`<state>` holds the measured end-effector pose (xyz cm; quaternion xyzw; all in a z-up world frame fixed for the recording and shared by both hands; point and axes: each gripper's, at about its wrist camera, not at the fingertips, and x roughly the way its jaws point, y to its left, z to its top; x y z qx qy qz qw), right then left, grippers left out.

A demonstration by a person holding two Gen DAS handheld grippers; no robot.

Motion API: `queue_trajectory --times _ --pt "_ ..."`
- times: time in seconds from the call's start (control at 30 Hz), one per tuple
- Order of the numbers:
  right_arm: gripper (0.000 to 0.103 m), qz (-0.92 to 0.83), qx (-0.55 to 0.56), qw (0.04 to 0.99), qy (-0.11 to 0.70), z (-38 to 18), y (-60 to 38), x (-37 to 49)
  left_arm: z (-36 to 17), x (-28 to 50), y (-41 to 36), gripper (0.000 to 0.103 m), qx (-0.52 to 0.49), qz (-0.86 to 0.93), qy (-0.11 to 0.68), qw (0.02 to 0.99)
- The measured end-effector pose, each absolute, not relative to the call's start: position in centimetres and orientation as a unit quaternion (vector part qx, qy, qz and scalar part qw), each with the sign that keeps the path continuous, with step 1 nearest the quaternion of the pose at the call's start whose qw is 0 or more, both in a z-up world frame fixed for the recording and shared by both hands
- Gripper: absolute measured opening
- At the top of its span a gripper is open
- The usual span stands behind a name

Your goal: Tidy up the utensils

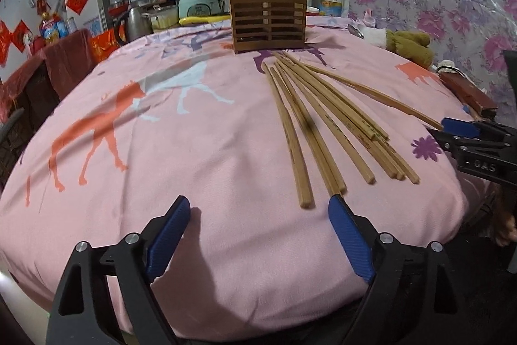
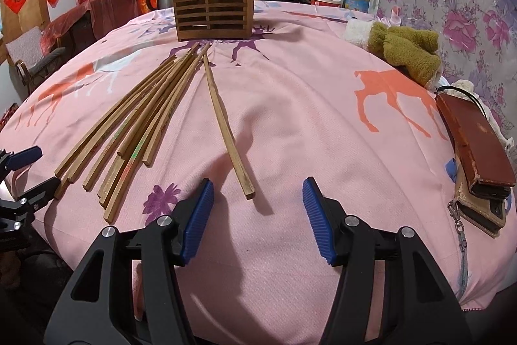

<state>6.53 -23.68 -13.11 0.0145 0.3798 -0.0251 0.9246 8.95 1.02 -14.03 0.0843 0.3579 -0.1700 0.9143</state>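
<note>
Both grippers are released and empty: left gripper (image 1: 258, 212) low centre, right gripper (image 2: 258, 193) likewise. Chopsticks (image 1: 326, 122) all lie loose on the pink cloth (image 1: 194, 151); the wooden holder (image 1: 268, 18), upper centre, looks unfilled, so sorting seems not yet begun

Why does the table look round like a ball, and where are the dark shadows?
Left wrist view: the fisheye lens bulges the pink tablecloth; the left tool throws shadows forward. Right wrist view: same bulge, black corners, a shadow beside the lone chopstick.
</note>
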Motion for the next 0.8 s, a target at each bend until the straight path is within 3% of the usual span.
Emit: queue_trajectory --times 0.07,0.2,0.37,0.5,0.57,0.7,0.77,0.8 --pt "0.057 -0.024 0.015 0.925 0.379 -13.1 -23.7 6.5 -14.0 9.2 1.5 0.070 0.071 -0.166 0.356 0.917" --pt "0.056 -0.014 0.016 0.927 0.375 -12.9 -23.5 6.5 -13.8 9.8 2.0 0.051 0.058 -0.161 0.350 0.921" --pt "0.056 -0.004 0.010 0.929 0.370 -12.8 -23.0 6.4 -13.9 9.2 0.1 0.019 0.089 -0.186 0.337 0.919" --pt "0.055 0.003 0.022 0.929 0.369 -12.7 -23.3 6.4 -13.9 9.4 -0.1 0.015 0.084 -0.192 0.338 0.917" --pt "0.043 0.008 0.024 0.929 0.369 -12.7 -23.2 6.4 -13.9 9.4 -0.1 0.008 0.080 -0.201 0.340 0.915" --pt "0.027 0.009 0.026 0.926 0.376 -12.9 -23.3 6.6 -13.7 9.3 0.0 0.008 0.076 -0.202 0.339 0.916" --pt "0.011 0.012 0.032 0.928 0.371 -12.7 -23.5 6.4 -13.4 9.2 0.2 0.008 0.067 -0.203 0.336 0.917" --pt "0.010 0.013 0.034 0.929 0.368 -12.5 -23.6 6.3 -13.1 9.1 0.4 0.008 0.061 -0.203 0.333 0.919"
